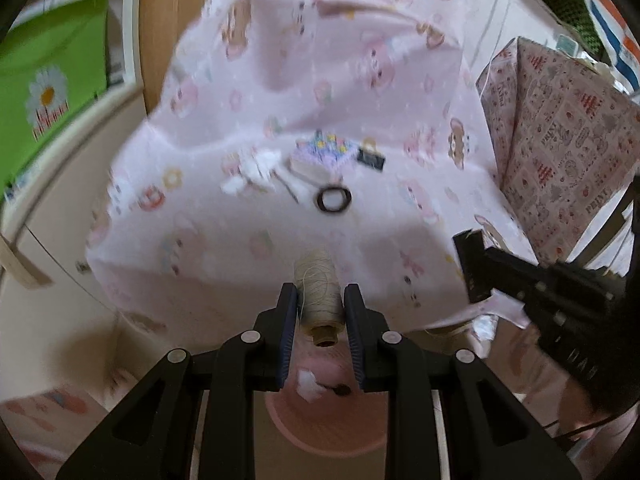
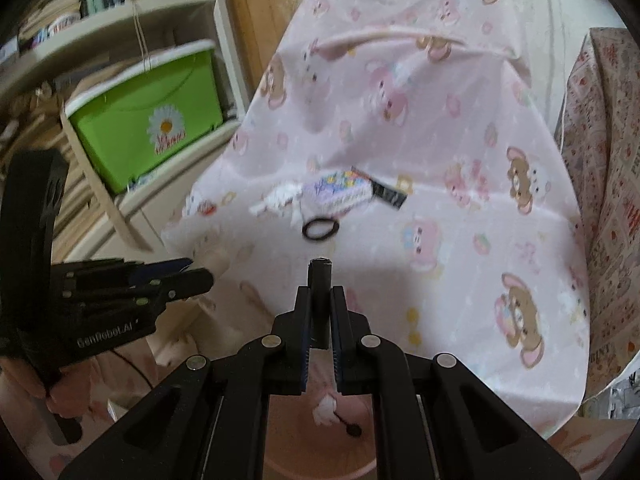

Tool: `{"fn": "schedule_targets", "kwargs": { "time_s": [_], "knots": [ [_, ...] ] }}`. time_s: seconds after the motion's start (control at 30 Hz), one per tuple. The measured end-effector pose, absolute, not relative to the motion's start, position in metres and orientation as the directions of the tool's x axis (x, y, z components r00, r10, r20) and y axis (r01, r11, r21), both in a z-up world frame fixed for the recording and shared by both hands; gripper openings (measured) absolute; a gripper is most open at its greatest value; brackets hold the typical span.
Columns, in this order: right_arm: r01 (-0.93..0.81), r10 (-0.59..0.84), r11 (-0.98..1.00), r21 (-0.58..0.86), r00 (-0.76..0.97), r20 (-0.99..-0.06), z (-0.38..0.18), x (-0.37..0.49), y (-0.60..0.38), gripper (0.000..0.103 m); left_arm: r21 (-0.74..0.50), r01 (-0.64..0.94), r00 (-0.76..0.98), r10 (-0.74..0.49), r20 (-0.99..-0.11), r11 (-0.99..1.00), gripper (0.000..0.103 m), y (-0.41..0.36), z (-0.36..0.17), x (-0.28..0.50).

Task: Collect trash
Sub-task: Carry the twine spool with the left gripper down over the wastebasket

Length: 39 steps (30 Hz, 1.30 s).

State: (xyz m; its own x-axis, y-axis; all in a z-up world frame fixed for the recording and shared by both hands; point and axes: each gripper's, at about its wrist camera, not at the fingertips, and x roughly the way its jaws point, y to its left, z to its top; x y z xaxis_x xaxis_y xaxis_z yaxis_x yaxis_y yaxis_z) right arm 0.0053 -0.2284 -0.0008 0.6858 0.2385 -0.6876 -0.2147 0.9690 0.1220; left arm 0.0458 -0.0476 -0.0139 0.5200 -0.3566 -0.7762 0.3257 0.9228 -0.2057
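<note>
My left gripper (image 1: 320, 300) is shut on a beige thread spool (image 1: 319, 292), held above a pink bin (image 1: 320, 432) that has a crumpled white tissue (image 1: 307, 385) and a small dark item inside. My right gripper (image 2: 319, 304) is shut on a dark tube-like object (image 2: 319, 300) over the same pink bin (image 2: 320, 448). On the pink bear-print cloth (image 1: 280, 100) lie a white crumpled tissue (image 1: 256, 172), a purple flowered box (image 1: 324, 156), a black hair tie (image 1: 334, 199) and a black wrapper (image 1: 371, 159). They also show in the right wrist view: tissue (image 2: 280, 198), box (image 2: 340, 192), hair tie (image 2: 320, 229), wrapper (image 2: 390, 194).
A green storage box with a daisy (image 2: 148, 116) sits on a white shelf at the left. A patterned pink box (image 1: 560, 140) stands at the right. The other gripper shows in each view: right one (image 1: 560, 300), left one (image 2: 120, 292). A wooden door is behind.
</note>
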Motion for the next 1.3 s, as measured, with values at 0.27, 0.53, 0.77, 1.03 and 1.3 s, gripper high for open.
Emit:
{"fn": "schedule_targets", "kwargs": {
  "time_s": [0.27, 0.53, 0.77, 1.03, 1.3],
  "knots": [
    [-0.232, 0.270, 0.959, 0.163, 0.566, -0.779, -0.028, 0.011, -0.226, 0.010, -0.206, 0.363, 0.409, -0.354, -0.841, 0.909, 0.023, -0.058, -0.037, 0.045],
    [-0.253, 0.237, 0.959, 0.127, 0.471, -0.849, -0.055, 0.015, -0.217, 0.010, -0.178, 0.335, 0.310, -0.287, -0.907, 0.925, 0.023, -0.065, -0.072, 0.052],
    [-0.238, 0.196, 0.965, 0.113, 0.360, -0.912, -0.098, 0.023, -0.210, 0.010, -0.161, 0.299, 0.229, -0.235, -0.945, 0.941, 0.023, -0.070, -0.113, 0.063],
    [-0.185, 0.085, 0.982, 0.041, 0.235, -0.968, -0.168, 0.035, -0.207, 0.010, -0.108, 0.265, 0.165, -0.156, -0.974, 0.958, 0.023, -0.075, -0.163, 0.070],
    [-0.207, -0.001, 0.978, -0.033, 0.153, -0.988, -0.214, 0.036, -0.202, 0.011, -0.054, 0.297, 0.110, -0.090, -0.990, 0.953, 0.023, -0.087, -0.200, 0.069]
  ]
}}
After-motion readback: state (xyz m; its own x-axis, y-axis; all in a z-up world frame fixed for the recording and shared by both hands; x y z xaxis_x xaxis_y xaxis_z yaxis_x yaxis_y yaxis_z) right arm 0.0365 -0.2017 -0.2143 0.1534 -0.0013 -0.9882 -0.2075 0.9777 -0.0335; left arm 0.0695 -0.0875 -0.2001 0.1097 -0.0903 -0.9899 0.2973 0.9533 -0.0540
